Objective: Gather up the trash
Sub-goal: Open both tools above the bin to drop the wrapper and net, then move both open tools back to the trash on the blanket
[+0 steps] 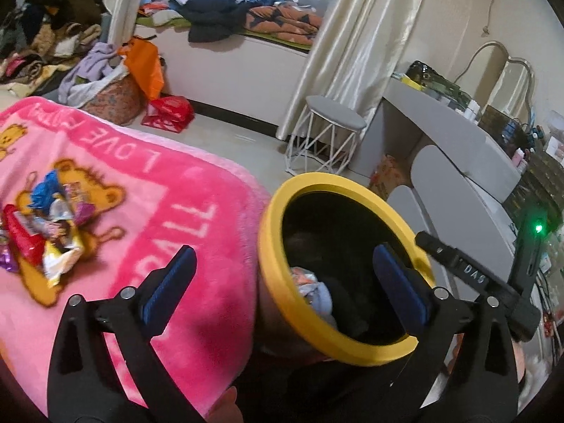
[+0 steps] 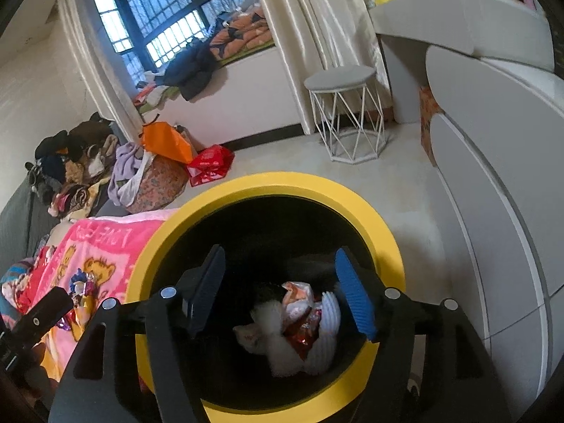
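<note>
Yellow-rimmed bin [image 2: 268, 190] directly below open right claw [image 2: 278, 292], wrappers [image 2: 299, 313] inside.

Bin [image 2: 268, 185]: yellow-rimmed, mouth wide and uncovered, dark interior with wrappers and tissue [image 2: 299, 320] low at the bottom, much free depth above them; right gripper [image 2: 278, 290] hangs over it, jaws apart with nothing between. Pink blanket [image 1: 148, 190]: presses against the bin's left side, wrapper pile [image 1: 46, 225] on it, bare stretch between. Obstacles right: grey cabinet [image 2: 493, 183]; stool [image 2: 349, 112] well beyond, bare floor [image 2: 405, 194] between.
</note>
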A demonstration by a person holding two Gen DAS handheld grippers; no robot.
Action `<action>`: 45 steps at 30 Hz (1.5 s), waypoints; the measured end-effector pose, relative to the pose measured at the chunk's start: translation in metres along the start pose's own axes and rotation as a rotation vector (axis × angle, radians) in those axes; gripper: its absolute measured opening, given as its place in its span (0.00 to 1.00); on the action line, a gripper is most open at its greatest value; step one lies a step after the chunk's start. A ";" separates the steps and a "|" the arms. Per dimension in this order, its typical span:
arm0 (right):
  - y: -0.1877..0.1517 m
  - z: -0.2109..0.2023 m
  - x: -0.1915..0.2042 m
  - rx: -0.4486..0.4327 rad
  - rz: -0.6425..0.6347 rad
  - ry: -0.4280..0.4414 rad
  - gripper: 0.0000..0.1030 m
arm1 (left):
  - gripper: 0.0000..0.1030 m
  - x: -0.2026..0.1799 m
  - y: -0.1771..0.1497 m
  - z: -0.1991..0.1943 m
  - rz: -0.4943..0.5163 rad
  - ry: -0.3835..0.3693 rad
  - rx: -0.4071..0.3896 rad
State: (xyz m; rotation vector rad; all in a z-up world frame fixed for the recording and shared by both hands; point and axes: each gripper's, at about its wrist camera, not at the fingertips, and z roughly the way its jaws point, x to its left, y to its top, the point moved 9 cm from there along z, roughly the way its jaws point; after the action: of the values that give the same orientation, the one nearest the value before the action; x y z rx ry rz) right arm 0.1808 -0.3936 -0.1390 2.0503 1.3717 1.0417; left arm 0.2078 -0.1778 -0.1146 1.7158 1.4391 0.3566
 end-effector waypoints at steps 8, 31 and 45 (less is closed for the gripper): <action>0.000 -0.018 0.041 -0.065 -0.084 0.065 0.67 | 0.90 0.033 0.000 -0.030 0.004 0.080 -0.046; -0.046 -0.042 0.173 -0.045 -0.378 0.246 0.74 | 0.90 0.132 0.009 -0.089 -0.140 0.222 -0.161; -0.068 -0.030 0.232 0.043 -0.436 0.338 0.74 | 0.90 0.192 0.004 -0.110 -0.228 0.320 -0.186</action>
State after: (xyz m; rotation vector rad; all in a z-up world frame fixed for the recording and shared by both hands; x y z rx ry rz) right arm 0.1688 -0.1548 -0.0922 1.5383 1.9150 1.1955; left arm 0.1930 0.0428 -0.1011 1.3721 1.7515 0.6406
